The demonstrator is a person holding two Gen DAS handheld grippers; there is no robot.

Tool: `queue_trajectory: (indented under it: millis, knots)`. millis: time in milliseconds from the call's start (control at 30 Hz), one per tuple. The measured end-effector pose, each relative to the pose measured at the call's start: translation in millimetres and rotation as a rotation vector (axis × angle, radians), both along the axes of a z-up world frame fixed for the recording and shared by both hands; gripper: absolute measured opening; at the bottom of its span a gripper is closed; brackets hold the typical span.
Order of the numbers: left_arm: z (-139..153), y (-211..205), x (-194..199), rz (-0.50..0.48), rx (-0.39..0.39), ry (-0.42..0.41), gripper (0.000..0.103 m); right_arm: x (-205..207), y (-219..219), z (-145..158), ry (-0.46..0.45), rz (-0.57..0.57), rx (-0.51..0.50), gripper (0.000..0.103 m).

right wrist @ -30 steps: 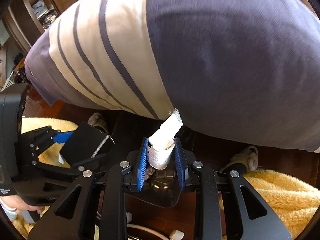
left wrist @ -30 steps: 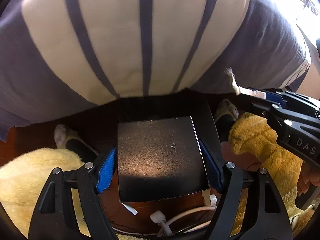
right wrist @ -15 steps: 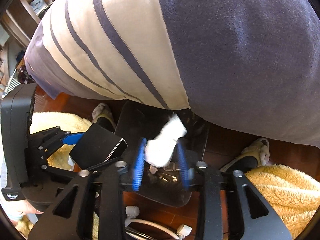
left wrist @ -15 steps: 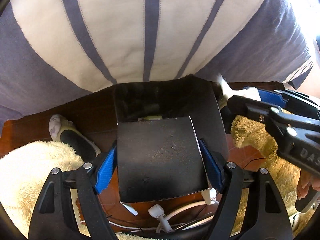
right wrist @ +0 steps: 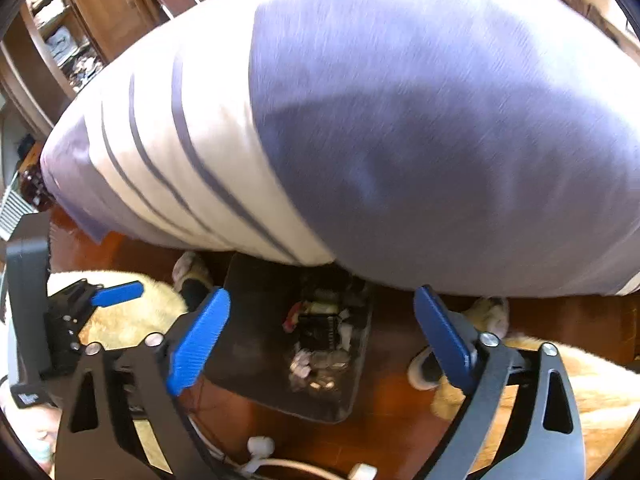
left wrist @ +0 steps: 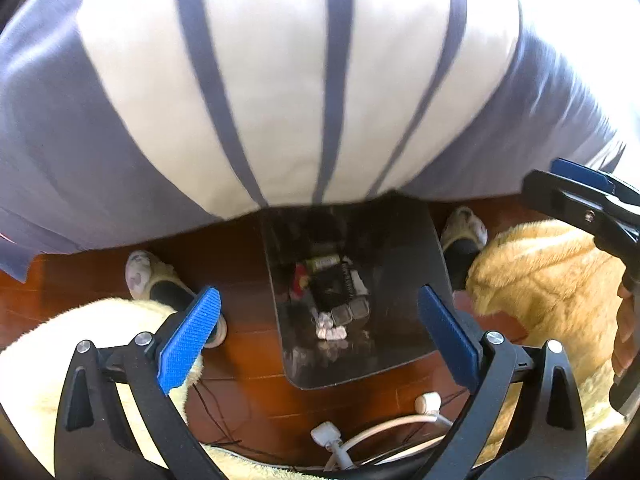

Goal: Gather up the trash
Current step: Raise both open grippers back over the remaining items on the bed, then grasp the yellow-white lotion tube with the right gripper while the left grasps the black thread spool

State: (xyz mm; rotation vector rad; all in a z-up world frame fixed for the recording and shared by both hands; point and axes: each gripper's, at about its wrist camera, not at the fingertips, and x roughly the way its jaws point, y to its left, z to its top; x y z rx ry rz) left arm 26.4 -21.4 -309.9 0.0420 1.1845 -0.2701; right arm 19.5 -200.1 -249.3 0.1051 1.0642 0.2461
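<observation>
A black bin (left wrist: 404, 264) stands on the wooden floor, straight below both grippers. A flat black box (left wrist: 334, 286) lies inside it among wrappers, with a white crumpled wad (left wrist: 330, 330) nearer its front wall. My left gripper (left wrist: 318, 292) hangs above the bin with its jaws opening wide and nothing between the blue pads. In the right wrist view the bin (right wrist: 256, 320) and the black box (right wrist: 320, 328) show again. My right gripper (right wrist: 322, 293) is over them, its jaws also opening and bare.
A person's striped grey and cream shirt (left wrist: 320, 80) fills the top of both views. Slippered feet (left wrist: 148, 276) flank the bin. Fluffy yellow rugs (left wrist: 540, 280) lie left and right. White plugs and cables (left wrist: 400, 424) trail on the floor in front. Wooden shelves (right wrist: 80, 20) stand behind.
The left gripper let go of the black box and the right gripper let go of the white wad. Both items now lie in the bin, and both grippers have spread wide and risen.
</observation>
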Motion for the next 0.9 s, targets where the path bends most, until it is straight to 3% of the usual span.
queue_trajectory:
  millis: [267,467,767,900]
  knots:
    - [74.1,5.3,14.5,0.004,-0.012,-0.156,0.094,7.4,-23.3,64.5,-0.146,-0.037,0.014,0.098]
    - [121.8,7.0,43.7,0.011,-0.002,-0.257,0.094,36.9,-38.7,107.5,-0.263,-0.063,-0.038,0.098]
    - [153.4,7.8,113.9,0.034,0.039,-0.326,0.094,105.0,-50.1,122.3,-0.276,-0.096,-0.068,0.098]
    - [158.6,8.6,145.5,0.036,0.037,-0.331,0.094,142.9,-45.3,121.0,-0.256,-0.109,-0.011,0.097]
